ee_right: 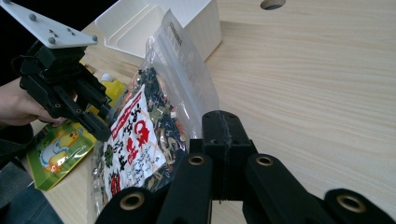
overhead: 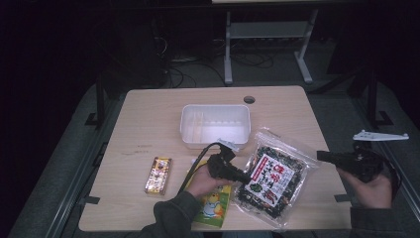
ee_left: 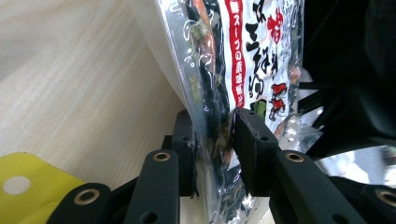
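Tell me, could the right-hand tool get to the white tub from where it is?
Probably yes. The right tool hangs off the table's right edge, jaws shut and holding nothing; the white tub sits open. Only the seaweed bag pinched in the left tool lies partly between.

Dark lab: bare desk (overhead: 148,119), floor cables (overhead: 198,74)

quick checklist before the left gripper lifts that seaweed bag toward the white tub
1. Left gripper clamped on the seaweed snack bag: ok, pads press its edge.
2. Right gripper clear of the bag: ok in the high view, jaws shut with nothing between them.
3. White plastic tub empty and upright: ok.
4. Path from bag to tub free: ok, bare table between them.
5. Yellow duck pouch free of the bag: cannot tell, their edges lie close.
6. Bag sealed: cannot tell.
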The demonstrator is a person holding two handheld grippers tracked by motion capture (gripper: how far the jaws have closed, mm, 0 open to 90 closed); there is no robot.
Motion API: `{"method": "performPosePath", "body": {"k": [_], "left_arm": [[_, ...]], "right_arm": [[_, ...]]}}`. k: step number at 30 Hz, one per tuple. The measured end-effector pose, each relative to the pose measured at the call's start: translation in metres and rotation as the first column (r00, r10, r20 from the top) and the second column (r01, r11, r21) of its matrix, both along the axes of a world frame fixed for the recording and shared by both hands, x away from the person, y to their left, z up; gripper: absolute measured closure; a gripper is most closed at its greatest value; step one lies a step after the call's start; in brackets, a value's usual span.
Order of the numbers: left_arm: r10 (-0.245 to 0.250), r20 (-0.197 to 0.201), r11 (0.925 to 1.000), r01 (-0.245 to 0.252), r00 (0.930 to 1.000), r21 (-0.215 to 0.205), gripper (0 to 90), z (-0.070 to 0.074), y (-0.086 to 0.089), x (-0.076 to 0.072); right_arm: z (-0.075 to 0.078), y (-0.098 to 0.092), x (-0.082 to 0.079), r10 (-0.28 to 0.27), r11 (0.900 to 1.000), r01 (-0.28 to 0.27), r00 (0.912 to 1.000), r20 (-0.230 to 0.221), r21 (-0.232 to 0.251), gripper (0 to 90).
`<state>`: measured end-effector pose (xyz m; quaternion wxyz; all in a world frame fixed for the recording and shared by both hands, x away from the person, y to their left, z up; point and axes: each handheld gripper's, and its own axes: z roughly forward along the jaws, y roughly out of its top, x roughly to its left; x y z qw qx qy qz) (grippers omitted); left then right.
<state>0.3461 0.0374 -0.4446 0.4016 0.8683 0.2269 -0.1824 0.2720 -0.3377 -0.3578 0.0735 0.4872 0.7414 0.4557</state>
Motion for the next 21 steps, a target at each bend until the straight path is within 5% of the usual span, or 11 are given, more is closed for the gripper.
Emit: {"method": "performPosePath", "body": {"k": [5,14,16,21], "left_arm": [[0.002,0.049,0.9999,-0.002,0.9988,-0.011,72.5,0.004,0.001,-0.003],[-0.002,0.102,1.0000,0.003,0.9947,-0.005,77.0,0.008,0.000,-0.009],[-0.003,0.104,1.0000,0.003,0.9945,-0.005,77.0,0.008,0.000,-0.009],[-0.003,0.112,1.0000,0.003,0.9936,-0.005,77.5,0.007,0.000,-0.009]], "right_arm": [[-0.001,-0.007,0.003,0.013,1.000,-0.013,0.9999,-0.001,0.026,88.5],[-0.028,-0.014,0.018,0.055,0.995,-0.048,0.9952,-0.080,0.091,68.0],[-0.041,-0.016,0.022,0.080,0.985,-0.063,0.9916,-0.101,0.161,57.8],[-0.049,-0.009,0.022,0.152,0.969,-0.126,0.9819,-0.113,0.211,52.5]]}}
